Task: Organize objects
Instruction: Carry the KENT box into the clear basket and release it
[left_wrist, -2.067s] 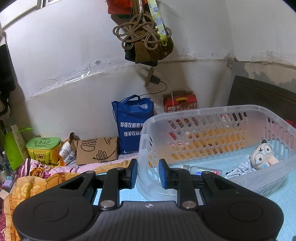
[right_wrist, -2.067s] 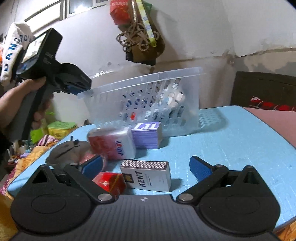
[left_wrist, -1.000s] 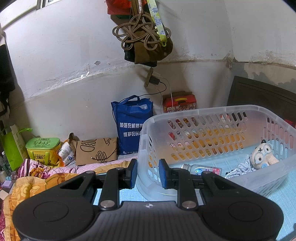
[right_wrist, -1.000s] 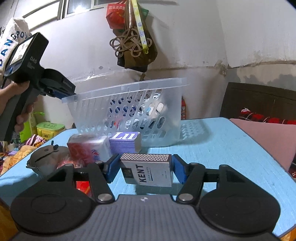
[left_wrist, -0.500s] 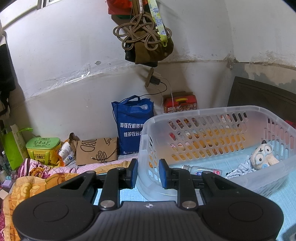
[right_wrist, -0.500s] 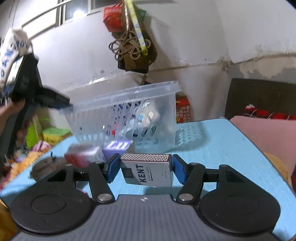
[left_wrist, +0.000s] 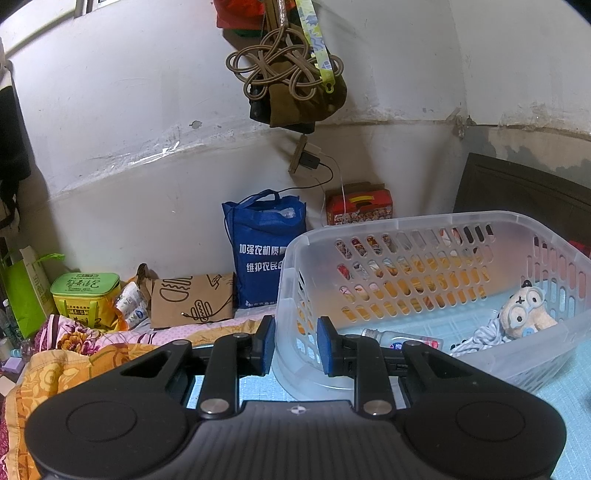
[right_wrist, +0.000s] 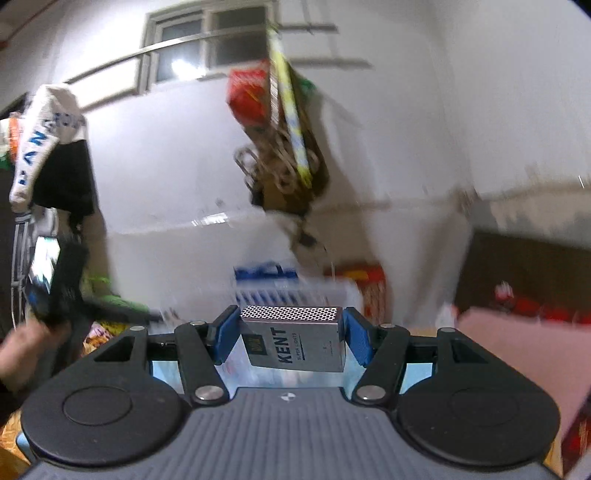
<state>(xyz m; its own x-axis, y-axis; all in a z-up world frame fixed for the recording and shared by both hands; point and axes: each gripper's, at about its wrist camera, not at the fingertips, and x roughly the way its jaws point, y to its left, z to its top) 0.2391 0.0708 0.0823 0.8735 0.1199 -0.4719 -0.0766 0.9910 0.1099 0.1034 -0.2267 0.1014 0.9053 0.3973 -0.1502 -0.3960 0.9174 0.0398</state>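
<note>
Left wrist view: left gripper (left_wrist: 295, 345) at the near left corner of the clear plastic basket (left_wrist: 436, 221), jaws clenched on the corner wall. Basket stands on the blue desk (left_wrist: 576, 373). Inside lie a small bottle (left_wrist: 400, 338) and, further right, a plush toy (left_wrist: 526, 314). Blue bag (left_wrist: 260, 251) behind by the wall.

Right wrist view, background blurred: a hand (right_wrist: 22, 350) at far left with the other gripper. Centre, right gripper (right_wrist: 290, 338) with jaws grasping the KENT box (right_wrist: 293, 341) by its two sides, held up clear of the desk.
</note>
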